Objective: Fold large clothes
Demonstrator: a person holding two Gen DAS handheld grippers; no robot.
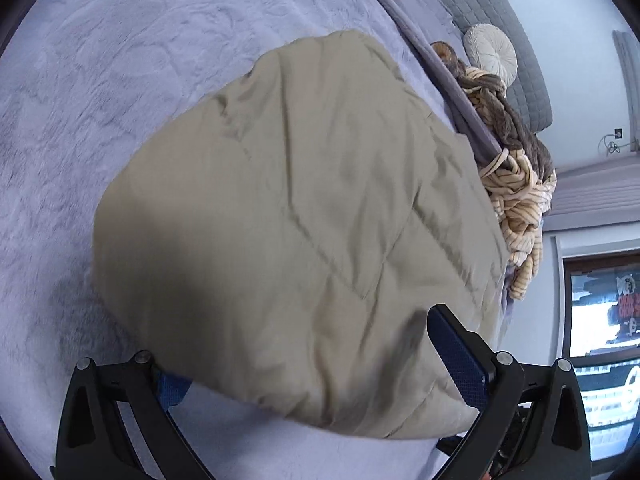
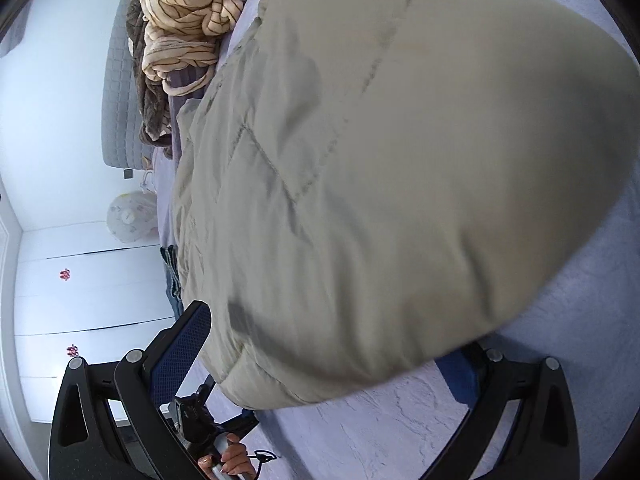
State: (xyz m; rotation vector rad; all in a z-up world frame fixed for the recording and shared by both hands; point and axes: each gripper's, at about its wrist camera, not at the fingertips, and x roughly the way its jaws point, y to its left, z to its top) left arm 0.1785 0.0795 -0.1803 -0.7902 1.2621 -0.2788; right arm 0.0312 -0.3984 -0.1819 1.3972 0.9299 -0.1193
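Khaki and quilted, the padded jacket (image 1: 288, 216) lay bulked up on the lavender bed cover (image 1: 100, 100), folded over itself into a thick, rounded bundle with stitched seams running across its panels. In the left wrist view the left claw (image 1: 312, 364) stood wide apart, and the near edge of the jacket filled the space between its fingers: the blue pad (image 1: 460, 356) on one side rose against the fabric, while the opposite pad was mostly hidden beneath the bundle. Whether the pads were actually pressing the cloth could not be told.

From the right wrist view the same jacket (image 2: 400, 184) swelled across most of the picture, blurred along its lower edge. The right claw (image 2: 328, 360) was likewise spread wide, with the jacket's rim sitting between its fingers; one blue pad (image 2: 180, 356) stood just beside the fabric, the other peeked out from under it. Here too, a firm grip could not be confirmed.

Beyond the jacket, toward the head of the bed, a cream striped blanket (image 1: 516, 208) lay in a crumpled heap beside a brown fleecy one (image 1: 516, 128), near a grey quilted headboard (image 1: 492, 12) and a round white cushion (image 1: 490, 50). Low in the right wrist view, the person's hand (image 2: 234, 460) gripped the other tool's handle.
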